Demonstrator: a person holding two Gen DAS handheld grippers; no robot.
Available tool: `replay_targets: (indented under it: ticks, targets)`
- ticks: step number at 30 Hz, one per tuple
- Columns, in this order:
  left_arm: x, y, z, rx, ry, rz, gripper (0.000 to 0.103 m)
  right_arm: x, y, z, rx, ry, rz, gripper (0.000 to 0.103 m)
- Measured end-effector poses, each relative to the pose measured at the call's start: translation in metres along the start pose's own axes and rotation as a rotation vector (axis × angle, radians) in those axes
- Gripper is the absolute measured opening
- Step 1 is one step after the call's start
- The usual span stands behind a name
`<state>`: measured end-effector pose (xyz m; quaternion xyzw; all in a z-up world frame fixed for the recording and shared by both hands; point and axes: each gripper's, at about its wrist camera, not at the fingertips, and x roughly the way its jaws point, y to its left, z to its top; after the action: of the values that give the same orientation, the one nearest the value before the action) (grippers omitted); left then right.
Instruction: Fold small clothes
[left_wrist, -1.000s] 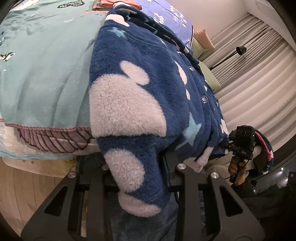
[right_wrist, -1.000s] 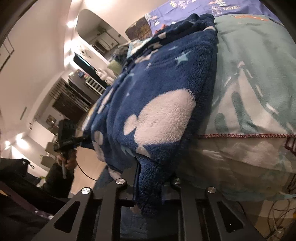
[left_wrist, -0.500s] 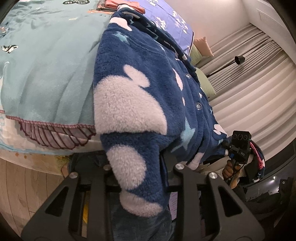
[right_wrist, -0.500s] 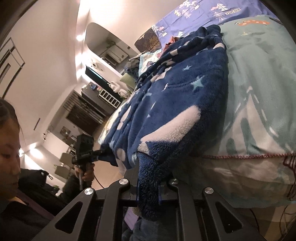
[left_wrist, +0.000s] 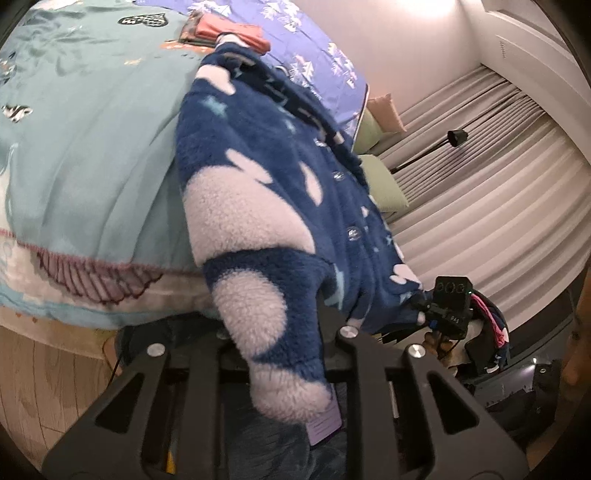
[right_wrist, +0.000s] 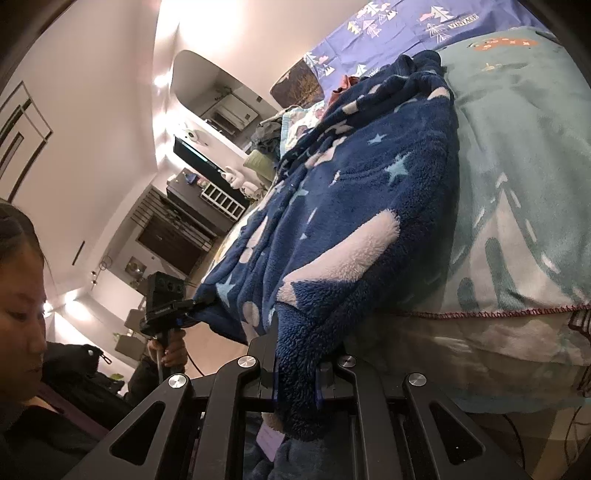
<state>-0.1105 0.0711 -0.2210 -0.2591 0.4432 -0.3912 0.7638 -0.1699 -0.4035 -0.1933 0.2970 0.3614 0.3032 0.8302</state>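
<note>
Folding has barely begun: the fleece jacket (left_wrist: 280, 192) lies spread on the bed (left_wrist: 85, 147), hem over its near edge. Left gripper (left_wrist: 284, 343) and right gripper (right_wrist: 297, 365) each clench a hem corner.

Fluffy, matt fleece pyjama top (left_wrist: 273, 192); smooth, faintly sheeny cloth bedspread (left_wrist: 92, 122); matt black plastic left gripper (left_wrist: 280, 328); wooden floor (left_wrist: 48, 384).

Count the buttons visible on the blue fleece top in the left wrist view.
3 on the blue fleece top: upper, middle, lower, running down its front edge. Folds may hide more.
</note>
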Motion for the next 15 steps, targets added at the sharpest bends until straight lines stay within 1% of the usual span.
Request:
replay_targets:
  ticks: [6, 11, 15]
  targets:
    - [-0.002, -0.004, 0.007, -0.011, -0.021, -0.056, 0.023, 0.001, 0.0, 0.005, 0.007, -0.015, 0.027, 0.011]
    - [-0.005, 0.0, 0.013, -0.063, -0.041, -0.115, 0.023, -0.002, 0.0, 0.011, 0.02, -0.033, 0.046, 0.011]
    - [-0.008, -0.001, 0.019, -0.078, -0.061, -0.134, 0.023, -0.003, 0.001, 0.015, 0.027, -0.047, 0.06, 0.011]
